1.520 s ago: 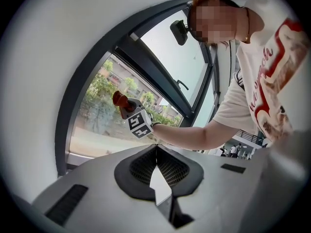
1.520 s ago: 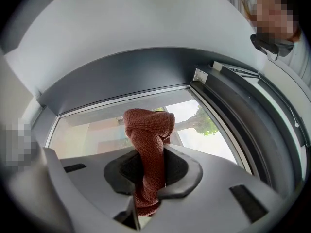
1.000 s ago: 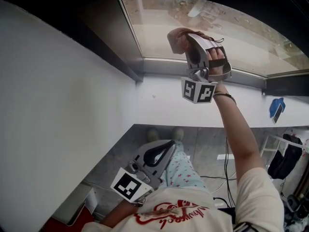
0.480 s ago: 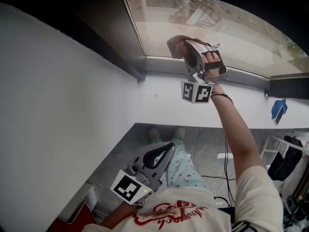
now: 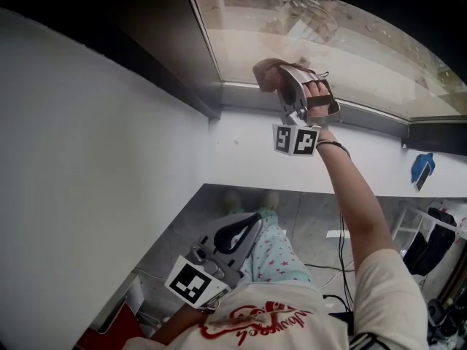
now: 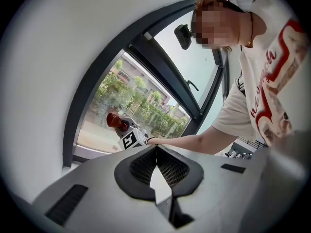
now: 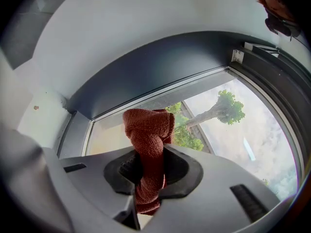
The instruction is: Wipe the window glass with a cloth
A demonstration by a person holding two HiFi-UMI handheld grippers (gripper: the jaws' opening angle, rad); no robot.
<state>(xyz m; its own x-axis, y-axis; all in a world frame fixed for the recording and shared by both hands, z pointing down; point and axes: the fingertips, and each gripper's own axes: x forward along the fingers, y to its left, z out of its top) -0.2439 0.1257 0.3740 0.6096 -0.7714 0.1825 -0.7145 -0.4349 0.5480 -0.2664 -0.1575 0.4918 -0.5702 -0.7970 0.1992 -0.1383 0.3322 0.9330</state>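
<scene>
The right arm reaches up, nearly straight, toward 12 o'clock in the head view, with the hand strapped into the right gripper (image 5: 280,77) and its marker cube facing the camera. The jaws are clamped on a bunched, rust-red cloth (image 7: 147,130), which sticks out beyond them. The cloth presses against the window glass (image 5: 314,31) close to the lower frame (image 5: 237,93).

The left gripper (image 5: 248,228) hangs low at 6 o'clock near the person's lap. Its tips meet with nothing between them, and it points up toward the window.

Compared with a second ago, the right gripper and cloth have slid down the pane, from the middle of the glass to just above the frame. The left gripper has kept its place.
</scene>
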